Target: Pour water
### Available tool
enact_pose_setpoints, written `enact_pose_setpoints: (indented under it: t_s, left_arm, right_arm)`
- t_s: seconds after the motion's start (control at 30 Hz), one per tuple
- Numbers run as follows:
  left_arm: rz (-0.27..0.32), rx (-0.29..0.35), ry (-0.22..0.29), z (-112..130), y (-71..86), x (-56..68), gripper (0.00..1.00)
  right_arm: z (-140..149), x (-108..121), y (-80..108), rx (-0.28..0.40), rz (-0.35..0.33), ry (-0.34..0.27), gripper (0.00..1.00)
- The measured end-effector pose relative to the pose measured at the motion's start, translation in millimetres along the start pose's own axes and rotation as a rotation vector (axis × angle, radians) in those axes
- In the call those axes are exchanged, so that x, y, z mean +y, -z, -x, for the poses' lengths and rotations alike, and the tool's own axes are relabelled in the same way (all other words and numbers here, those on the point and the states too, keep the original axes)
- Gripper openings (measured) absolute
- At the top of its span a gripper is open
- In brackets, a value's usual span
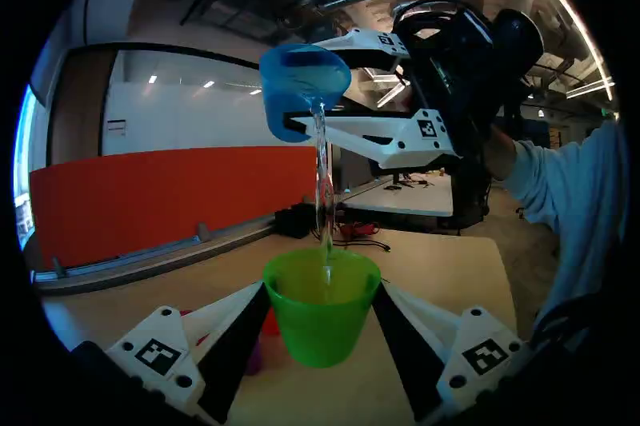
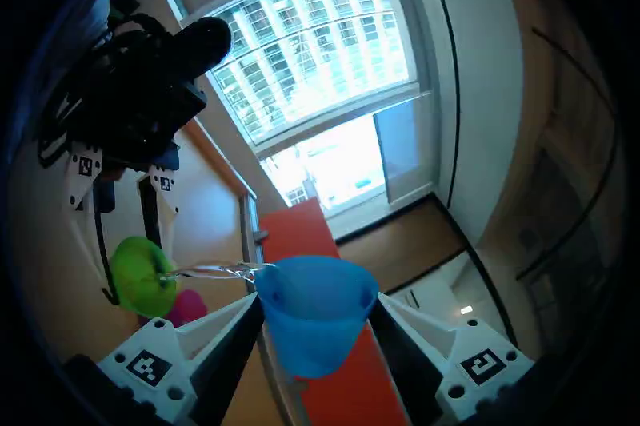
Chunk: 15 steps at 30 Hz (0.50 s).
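My left gripper (image 1: 320, 322) is shut on a green cup (image 1: 322, 316), held upright just above the wooden table (image 1: 448, 266). Higher up, the right gripper (image 1: 312, 90) is shut on a blue cup (image 1: 298, 94) tipped over on its side. A thin stream of water (image 1: 323, 186) falls from the blue cup's rim into the green cup. In the right gripper view the blue cup (image 2: 314, 322) sits between the right gripper's (image 2: 316, 330) fingers, and the water (image 2: 212, 270) runs across to the green cup (image 2: 140, 274), which the left gripper (image 2: 132, 262) holds.
A pink cup (image 2: 188, 306) rests on the table beside the green one. An orange partition (image 1: 160, 194) with a metal rail stands behind the table. A sleeved arm (image 1: 568, 186) is at the right. Cables and a dark box (image 1: 292, 222) lie at the table's far edge.
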State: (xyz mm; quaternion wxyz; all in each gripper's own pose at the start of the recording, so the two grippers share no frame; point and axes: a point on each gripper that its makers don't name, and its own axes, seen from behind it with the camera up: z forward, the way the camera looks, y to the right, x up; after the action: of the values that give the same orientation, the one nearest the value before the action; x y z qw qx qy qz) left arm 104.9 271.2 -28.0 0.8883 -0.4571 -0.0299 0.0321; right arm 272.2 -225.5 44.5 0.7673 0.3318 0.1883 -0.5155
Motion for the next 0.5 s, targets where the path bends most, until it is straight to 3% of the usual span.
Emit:
enact_pose_setpoints:
  t_s: [0.5]
  left_arm:
    - [0.006, 0.001, -0.002, -1.2, -2.1, 0.9, 0.86]
  right_arm:
    - [2.4, 13.6, 1.9, -0.006, 0.029, 0.078, 0.89]
